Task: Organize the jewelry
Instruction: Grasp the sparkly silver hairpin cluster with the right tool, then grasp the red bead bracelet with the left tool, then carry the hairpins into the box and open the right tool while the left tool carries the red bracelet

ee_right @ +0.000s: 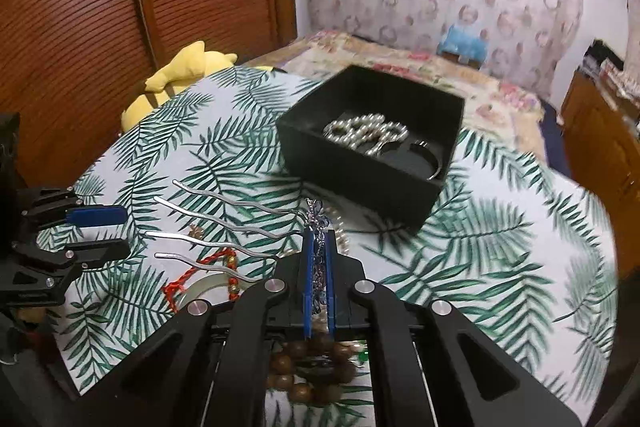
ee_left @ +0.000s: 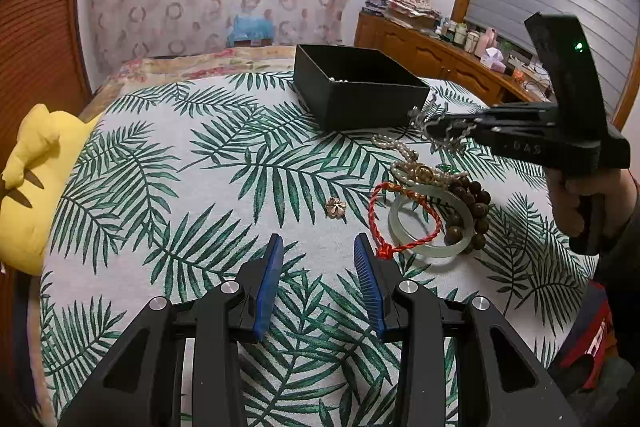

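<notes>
Leaf-print cloth (ee_left: pixel 192 163) on bed, louvred wood doors (ee_right: pixel 120 7) — right claw (ee_right: pixel 319 247) gripping hair comb (ee_right: pixel 224 231) (left claw (ee_left: pixel 319 247) half-open).

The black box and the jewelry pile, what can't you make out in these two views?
- Black box, left wrist view: its near wall hides the contents; only a glint shows.
- Bead bracelet, right wrist view: mostly covered by the right claw.
- Hair comb, right wrist view: its decorated top is pinched between the blue pads.
- Pearl strand, right wrist view: blurred, mostly behind the claw.
</notes>
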`<state>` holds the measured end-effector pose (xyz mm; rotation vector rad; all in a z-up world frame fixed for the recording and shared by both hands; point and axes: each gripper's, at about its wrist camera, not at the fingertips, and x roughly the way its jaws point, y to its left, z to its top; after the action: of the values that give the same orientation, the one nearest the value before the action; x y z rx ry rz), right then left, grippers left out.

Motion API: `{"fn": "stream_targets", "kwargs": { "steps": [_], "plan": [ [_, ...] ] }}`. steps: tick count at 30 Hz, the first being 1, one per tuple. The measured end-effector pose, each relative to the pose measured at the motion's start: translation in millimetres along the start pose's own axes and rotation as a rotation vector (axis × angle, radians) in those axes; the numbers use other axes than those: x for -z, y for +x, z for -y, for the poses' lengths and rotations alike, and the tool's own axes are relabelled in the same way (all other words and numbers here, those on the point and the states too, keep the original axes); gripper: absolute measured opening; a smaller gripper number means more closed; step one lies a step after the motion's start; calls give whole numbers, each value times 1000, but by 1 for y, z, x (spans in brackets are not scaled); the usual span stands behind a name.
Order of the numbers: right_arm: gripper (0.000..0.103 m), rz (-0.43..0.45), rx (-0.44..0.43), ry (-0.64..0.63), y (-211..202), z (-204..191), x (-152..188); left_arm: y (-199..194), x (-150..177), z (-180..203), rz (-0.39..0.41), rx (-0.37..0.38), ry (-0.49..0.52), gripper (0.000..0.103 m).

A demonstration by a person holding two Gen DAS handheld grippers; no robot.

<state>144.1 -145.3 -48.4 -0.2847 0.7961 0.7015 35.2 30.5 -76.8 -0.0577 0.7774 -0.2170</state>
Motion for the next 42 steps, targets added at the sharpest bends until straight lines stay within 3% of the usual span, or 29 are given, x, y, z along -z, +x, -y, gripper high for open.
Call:
{"fn": "stream_targets", "kwargs": {
  "steps": [11, 15, 17, 24, 27, 35, 42],
  "plan": [
    [6, 10, 23, 24, -13, 20, 6, 16, -14, 8, -15, 33, 13, 35],
    [6, 6, 27, 30, -14, 23, 13, 24, -20, 12, -39, 80, 4, 34],
    [6, 4, 26, 32, -14, 25, 16, 28, -22, 17, -49, 104, 12, 23],
    [6, -1, 31, 35, -16, 29, 24, 54, -29, 30, -107, 91, 59, 9],
    [6, 3, 30, 35, -19, 30, 25, 60, -28, 32, -124, 77, 78, 9],
    [6, 13, 36, 40, -23, 37, 23, 61, -33, 38, -110, 28, 136, 2],
    [6, 34, 45, 38, -28, 41, 14, 39, -57, 30, -15, 27, 98, 2]
  ]
}}
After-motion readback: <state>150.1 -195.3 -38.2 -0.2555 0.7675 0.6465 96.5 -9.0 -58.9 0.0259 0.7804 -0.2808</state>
